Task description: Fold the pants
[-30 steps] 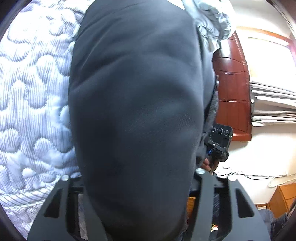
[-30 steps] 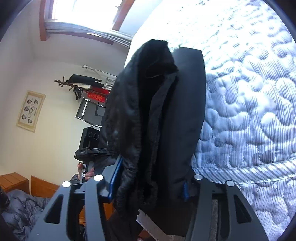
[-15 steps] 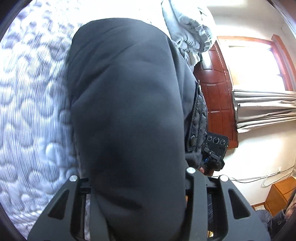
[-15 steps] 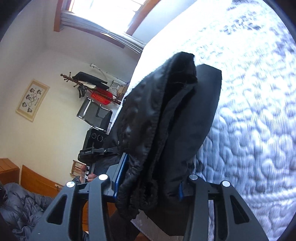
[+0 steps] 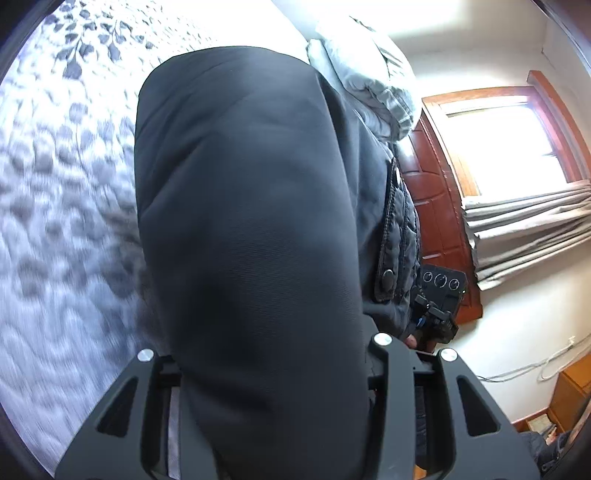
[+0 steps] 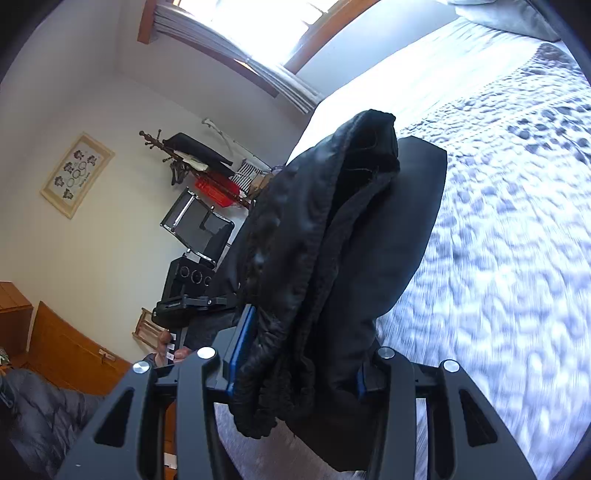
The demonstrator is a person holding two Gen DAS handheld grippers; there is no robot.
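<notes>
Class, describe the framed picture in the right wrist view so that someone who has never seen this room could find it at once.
Start at the bright window at the top, then drop down the pale wall to its left. The framed picture hangs there, left of the coat rack. It alone is flat and cream-bordered, showing dark floral clusters.

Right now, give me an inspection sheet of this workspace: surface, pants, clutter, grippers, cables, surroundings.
Surface: quilted blue-white bedspread, leaf-patterned further up.
Job's things: dark fabric pants, held up off the bed by both grippers.
Clutter: grey bunched bedding at the bed's far end.
Grippers: left gripper and right gripper, jaws clamped on pants; left jaws just closed further.
Cables: white cord on the floor.
Surroundings: window with grey curtains, red-brown wooden door, coat rack.
</notes>
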